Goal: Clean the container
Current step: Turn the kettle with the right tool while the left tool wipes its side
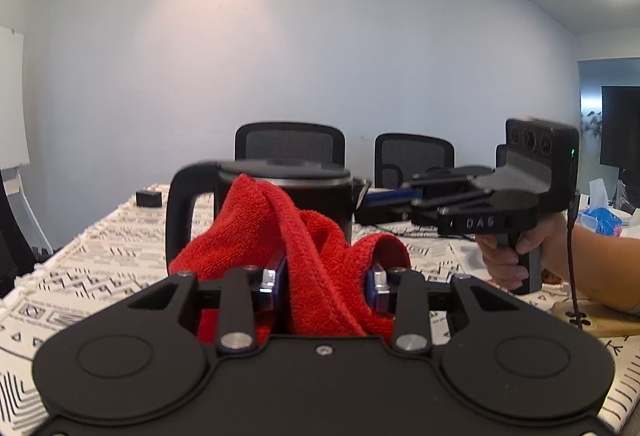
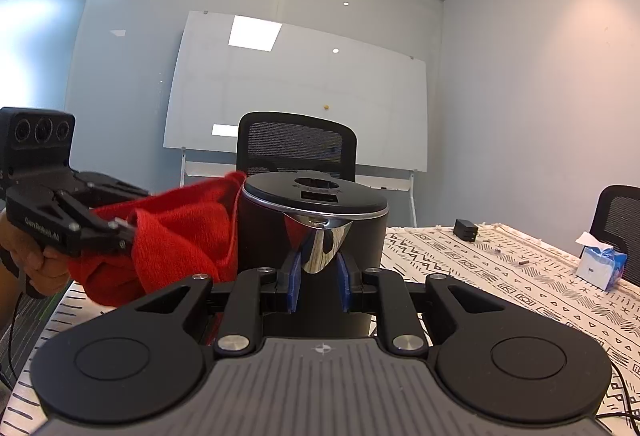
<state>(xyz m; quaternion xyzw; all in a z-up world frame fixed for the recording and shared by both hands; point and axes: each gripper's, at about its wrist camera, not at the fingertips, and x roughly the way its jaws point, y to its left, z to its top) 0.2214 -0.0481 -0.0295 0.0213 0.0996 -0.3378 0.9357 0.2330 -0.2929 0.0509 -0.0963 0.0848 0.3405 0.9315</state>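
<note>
The black electric kettle point(image 2: 312, 232) stands on the patterned tablecloth point(image 2: 500, 276), its chrome spout pinched by the right gripper point(image 2: 318, 290), while the left gripper point(image 1: 326, 286) presses a clamped red terry cloth point(image 1: 296, 256) against its side, so wiping looks underway, unfinished.

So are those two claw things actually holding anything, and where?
Yes. The left gripper pinches the bunched red cloth in its jaws, against the black kettle. The right gripper clamps the kettle's shiny spout.
</note>
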